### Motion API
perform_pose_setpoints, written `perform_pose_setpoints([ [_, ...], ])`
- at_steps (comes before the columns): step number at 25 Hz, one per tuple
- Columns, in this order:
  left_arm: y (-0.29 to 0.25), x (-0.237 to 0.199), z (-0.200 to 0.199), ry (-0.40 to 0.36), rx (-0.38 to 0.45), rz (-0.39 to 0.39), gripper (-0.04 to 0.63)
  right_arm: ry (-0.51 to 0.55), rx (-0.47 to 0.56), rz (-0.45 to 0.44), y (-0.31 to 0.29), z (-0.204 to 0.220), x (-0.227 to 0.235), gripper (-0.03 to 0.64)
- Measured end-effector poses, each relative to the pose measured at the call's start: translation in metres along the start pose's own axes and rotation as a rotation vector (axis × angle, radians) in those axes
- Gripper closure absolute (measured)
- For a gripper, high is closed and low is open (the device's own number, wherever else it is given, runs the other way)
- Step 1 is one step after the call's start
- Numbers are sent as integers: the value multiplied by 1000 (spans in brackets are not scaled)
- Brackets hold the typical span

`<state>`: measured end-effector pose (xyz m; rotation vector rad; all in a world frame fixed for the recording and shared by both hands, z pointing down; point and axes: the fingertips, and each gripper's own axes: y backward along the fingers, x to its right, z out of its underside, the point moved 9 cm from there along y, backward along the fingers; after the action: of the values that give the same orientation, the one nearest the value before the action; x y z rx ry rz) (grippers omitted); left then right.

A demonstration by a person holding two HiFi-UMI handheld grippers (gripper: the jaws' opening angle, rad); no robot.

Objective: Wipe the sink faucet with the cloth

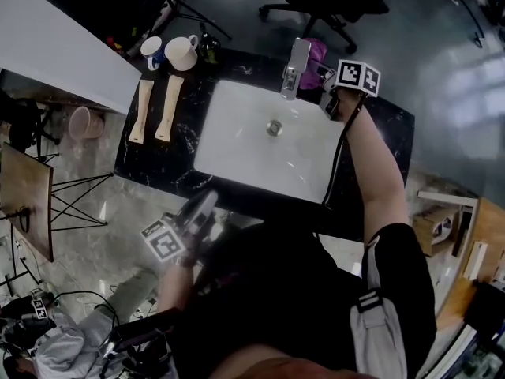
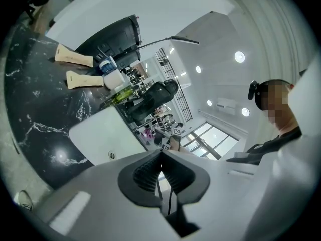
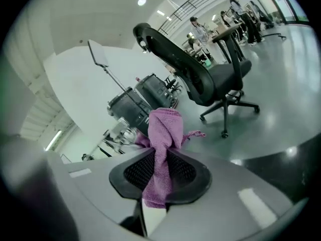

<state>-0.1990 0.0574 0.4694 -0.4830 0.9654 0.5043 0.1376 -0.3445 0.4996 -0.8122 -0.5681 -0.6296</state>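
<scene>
Through the head view I see my right gripper point(image 1: 327, 85) up at the chrome faucet point(image 1: 293, 68) behind the white sink point(image 1: 237, 125). The purple cloth point(image 1: 316, 52) is just beside the faucet. My left gripper point(image 1: 203, 205) is near the sink's front edge.

In the left gripper view, its jaws are pressed together with nothing between them.

In the right gripper view, the jaws pinch the cloth, which sticks up past the pads. An office chair point(image 3: 210, 79) stands beyond.
</scene>
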Motion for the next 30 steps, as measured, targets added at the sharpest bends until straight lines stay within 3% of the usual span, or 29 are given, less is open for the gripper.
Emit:
perform_pose_setpoints([
  [6, 2, 0, -3, 2, 12, 23, 595, 139, 74, -111, 34, -43, -49, 534],
  [12, 2, 3, -3, 5, 19, 24, 595, 304, -1, -174, 34, -81, -63, 534],
  [16, 3, 1, 1, 20, 30, -7, 595, 328, -148, -288, 9, -101, -59, 532],
  [19, 4, 2, 7, 31, 38, -47, 595, 278, -255, -357, -4, -111, -51, 532],
  [24, 5, 2, 22, 57, 40, -122, 595, 199, -316, -524, -37, -111, -24, 532],
  [27, 5, 1, 31, 81, 41, -152, 595, 148, -347, -509, -57, -95, -2, 532],
  [30, 2, -1, 39, 101, 35, -161, 595, 119, -425, -350, -70, -72, 21, 534],
])
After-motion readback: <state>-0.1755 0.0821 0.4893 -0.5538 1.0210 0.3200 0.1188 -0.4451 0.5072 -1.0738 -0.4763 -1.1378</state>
